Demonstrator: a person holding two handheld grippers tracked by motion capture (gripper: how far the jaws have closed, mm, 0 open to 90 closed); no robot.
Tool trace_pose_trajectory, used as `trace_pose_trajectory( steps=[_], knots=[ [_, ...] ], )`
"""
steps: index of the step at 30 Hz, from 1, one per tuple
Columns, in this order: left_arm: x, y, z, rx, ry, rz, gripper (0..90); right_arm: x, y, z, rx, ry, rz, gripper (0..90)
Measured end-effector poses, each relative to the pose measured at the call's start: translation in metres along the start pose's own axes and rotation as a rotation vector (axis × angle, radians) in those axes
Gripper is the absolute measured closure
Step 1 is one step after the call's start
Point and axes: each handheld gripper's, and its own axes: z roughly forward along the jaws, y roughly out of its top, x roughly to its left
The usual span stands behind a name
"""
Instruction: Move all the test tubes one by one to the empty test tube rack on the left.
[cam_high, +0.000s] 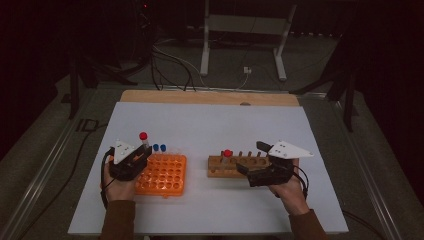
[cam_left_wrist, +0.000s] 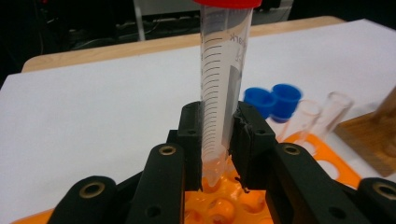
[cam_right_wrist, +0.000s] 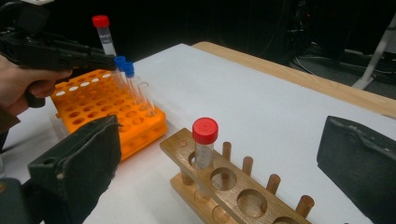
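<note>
Red-capped tube (cam_left_wrist: 219, 93) stands upright in our left tool (cam_left_wrist: 218, 140), pads clamped on it just above the orange rack (cam_high: 162, 175); our right tool (cam_right_wrist: 224, 154) gapes empty by the wooden rack (cam_right_wrist: 233, 186).

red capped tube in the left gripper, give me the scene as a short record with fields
held item: red capped tube, upright, tip just above the orange rack
left gripper: shut on the tube's lower part
right gripper: open, jaws either side of the wooden rack, nothing held
orange rack contents: two blue capped tubes and two uncapped tubes along one edge
wooden rack contents: one red capped tube in an end hole
surface: white board on the table
</note>
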Motion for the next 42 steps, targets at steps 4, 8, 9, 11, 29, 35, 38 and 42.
trace_pose_trajectory(
  steps=[4, 8, 9, 11, 29, 35, 38, 42],
  knots=[
    [0.003, -0.003, 0.005, 0.019, 0.007, -0.015, 75.1, 0.0, 0.0, 0.0, -0.001, 0.0, -0.001, 0.0],
    [0.004, -0.005, 0.01, 0.058, -0.003, -0.025, 75.1, -0.001, 0.0, -0.001, -0.004, 0.002, -0.003, 0.0],
    [0.004, -0.006, 0.011, 0.072, -0.005, -0.023, 75.1, -0.001, 0.0, -0.001, -0.004, 0.001, -0.002, 0.0],
    [0.003, -0.006, 0.013, 0.092, -0.008, -0.018, 75.1, 0.0, 0.0, -0.001, -0.004, 0.002, -0.003, 0.0],
    [0.0, -0.01, 0.018, 0.203, 0.02, -0.001, 68.0, 0.0, 0.0, -0.001, -0.005, 0.005, -0.006, 0.0],
    [0.0, -0.006, 0.01, 0.141, 0.015, 0.016, 67.3, 0.001, -0.001, 0.0, 0.001, 0.007, -0.005, 0.0],
    [-0.001, -0.005, 0.008, 0.139, 0.012, 0.029, 74.8, 0.001, -0.001, 0.001, 0.003, 0.008, -0.006, 0.0],
    [-0.003, -0.006, 0.012, 0.178, 0.021, 0.04, 75.8, 0.001, -0.001, 0.001, 0.005, 0.01, -0.008, 0.0]
  ],
)
